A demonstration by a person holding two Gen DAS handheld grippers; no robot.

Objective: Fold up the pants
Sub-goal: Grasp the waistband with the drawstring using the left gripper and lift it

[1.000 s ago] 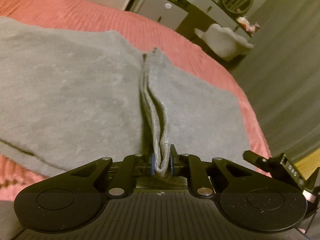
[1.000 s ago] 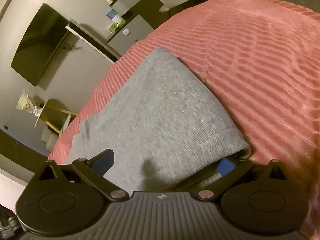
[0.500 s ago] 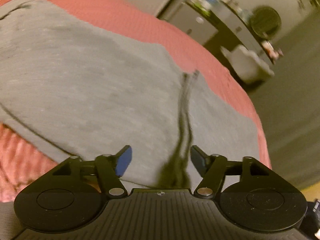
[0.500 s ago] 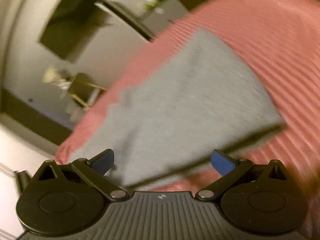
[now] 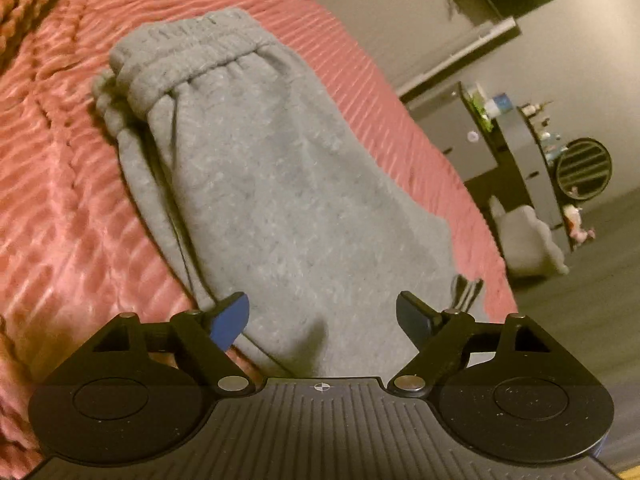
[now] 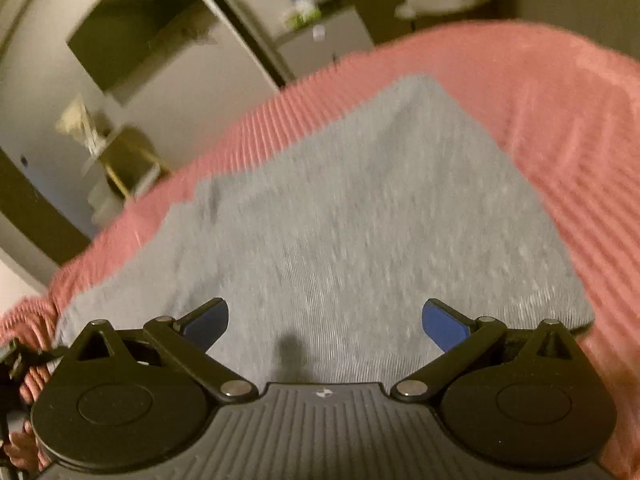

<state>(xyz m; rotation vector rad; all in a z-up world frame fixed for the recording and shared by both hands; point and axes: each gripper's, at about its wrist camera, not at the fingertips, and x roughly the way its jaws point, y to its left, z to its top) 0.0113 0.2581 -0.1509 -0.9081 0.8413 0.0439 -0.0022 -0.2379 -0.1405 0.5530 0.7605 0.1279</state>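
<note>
Grey sweatpants (image 5: 276, 184) lie folded on a pink ribbed bedspread (image 5: 52, 184), the elastic waistband (image 5: 188, 60) at the far end in the left wrist view. My left gripper (image 5: 322, 316) hovers over the near end of the pants; its jaws are opening and nothing is pinched between them. A loose dark-striped cuff edge (image 5: 466, 290) shows beside its right finger. In the right wrist view the same grey pants (image 6: 360, 216) fill the middle. My right gripper (image 6: 326, 320) stands open above the cloth, pads clear of it.
The bed's edge drops off at the right in the left wrist view, toward a dark floor (image 5: 580, 292). A cabinet with bottles (image 5: 496, 136), a round fan (image 5: 584, 168) and a pale stool (image 5: 528, 240) stand beyond. A wall-mounted TV (image 6: 132, 40) and small side table (image 6: 120, 152) show behind the bed.
My left gripper let go of the bunched pant edge it was shut on, opened wide and swung sideways while rolling. The right gripper stayed open and shifted over the folded cloth.
</note>
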